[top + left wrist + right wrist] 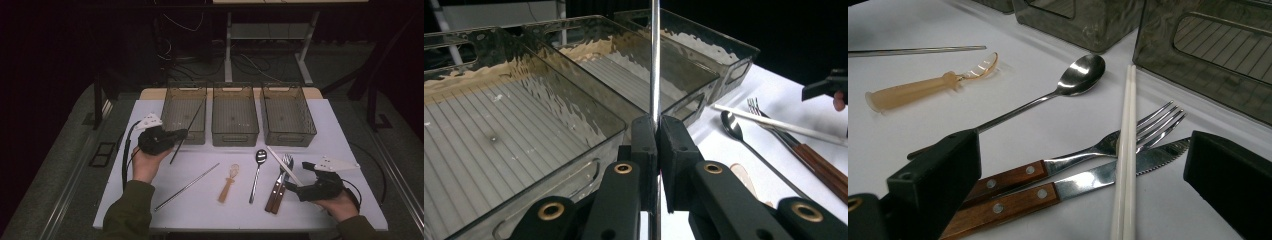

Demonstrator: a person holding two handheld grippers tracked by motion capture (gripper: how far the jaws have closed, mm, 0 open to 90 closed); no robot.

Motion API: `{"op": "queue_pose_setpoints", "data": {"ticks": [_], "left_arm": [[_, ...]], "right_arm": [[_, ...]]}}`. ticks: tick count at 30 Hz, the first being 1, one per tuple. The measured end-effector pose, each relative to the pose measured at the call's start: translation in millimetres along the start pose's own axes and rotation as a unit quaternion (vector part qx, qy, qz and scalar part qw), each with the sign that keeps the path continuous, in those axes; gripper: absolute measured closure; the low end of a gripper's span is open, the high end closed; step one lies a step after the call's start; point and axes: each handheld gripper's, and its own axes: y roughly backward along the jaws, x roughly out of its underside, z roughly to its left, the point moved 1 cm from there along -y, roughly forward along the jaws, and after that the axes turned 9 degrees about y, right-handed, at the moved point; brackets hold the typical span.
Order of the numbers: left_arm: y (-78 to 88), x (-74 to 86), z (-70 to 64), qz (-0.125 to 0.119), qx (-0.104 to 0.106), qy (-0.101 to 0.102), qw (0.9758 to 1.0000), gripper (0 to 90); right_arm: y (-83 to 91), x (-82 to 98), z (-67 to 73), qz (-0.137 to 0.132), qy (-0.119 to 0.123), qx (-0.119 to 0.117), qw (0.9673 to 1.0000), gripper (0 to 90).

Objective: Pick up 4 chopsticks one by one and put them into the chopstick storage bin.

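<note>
Over the left bin (185, 114) in the high view, my left gripper (181, 134) pinches a metal chopstick (186, 132), its top leaning across the bin's rim; all three bins look empty, so I judge sorting barely begun, with its mate (186, 187), both spoons, fork, knife and white chopsticks left. In the left gripper view the jaws press tight on that rod (655, 60). In the right gripper view my right gripper (1075, 175) stands spread around the white chopsticks (1125, 150), gripping nothing
</note>
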Motion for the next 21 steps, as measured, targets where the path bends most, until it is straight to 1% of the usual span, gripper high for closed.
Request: {"op": "queue_pose_setpoints", "data": {"ticks": [3, 6, 8, 13, 21], "left_arm": [[-3.8, -2.9, 2.8, -0.003, -0.001, 0.005, 1.0000, 85.2], [-5.4, -5.4, 4.5, 0.000, -0.004, 0.003, 1.0000, 85.2], [-7.1, -8.3, 6.3, -0.004, -0.005, 0.007, 1.0000, 85.2], [-11.3, -16.1, 11.0, -0.008, -0.013, 0.009, 0.9998, 85.2], [-16.4, -27.1, 16.4, -0.012, -0.020, 0.009, 0.9997, 85.2]], "right_arm": [[-0.1, 0.0, 0.0, 0.000, -0.001, 0.000, 1.0000, 2.1], [-0.2, 0.0, 0.0, 0.000, 0.000, 0.000, 1.0000, 2.1], [-0.2, 0.0, -0.1, 0.000, -0.001, 0.000, 1.0000, 2.1], [0.3, 0.1, -0.2, -0.001, -0.003, 0.001, 1.0000, 2.1], [0.4, 0.3, -0.6, -0.002, -0.003, 0.001, 1.0000, 2.1]]}}
